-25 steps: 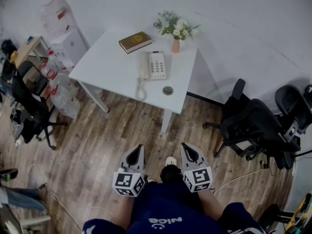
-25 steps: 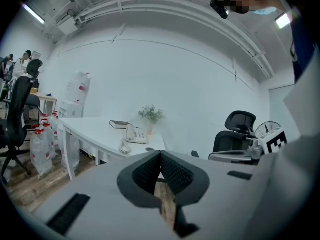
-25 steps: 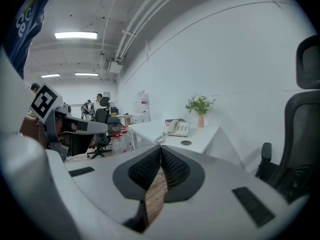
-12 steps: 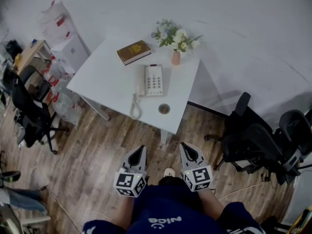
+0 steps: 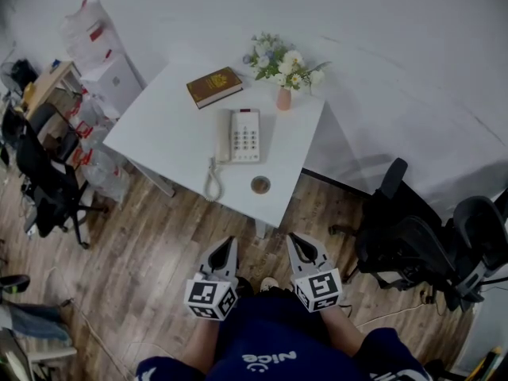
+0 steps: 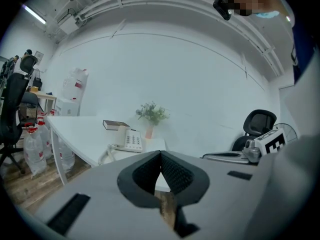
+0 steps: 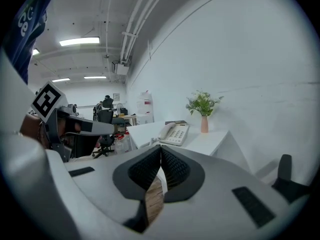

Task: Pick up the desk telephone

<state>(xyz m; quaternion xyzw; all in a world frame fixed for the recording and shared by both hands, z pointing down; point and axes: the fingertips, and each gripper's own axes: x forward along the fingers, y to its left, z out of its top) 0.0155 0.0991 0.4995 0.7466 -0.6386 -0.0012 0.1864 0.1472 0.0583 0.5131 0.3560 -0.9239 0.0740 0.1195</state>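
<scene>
Fingers clenched empty, the left gripper [image 5: 228,243] and right gripper [image 5: 295,238] hang short of the white desk [image 5: 159,133]; unopened, they'd likely shove the cream push-button telephone [image 5: 240,136] away.

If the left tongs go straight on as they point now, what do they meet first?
Most likely the front edge of the white table, just right of the telephone. The shut left tongs are well short of it, and depth is hard to judge.
</scene>
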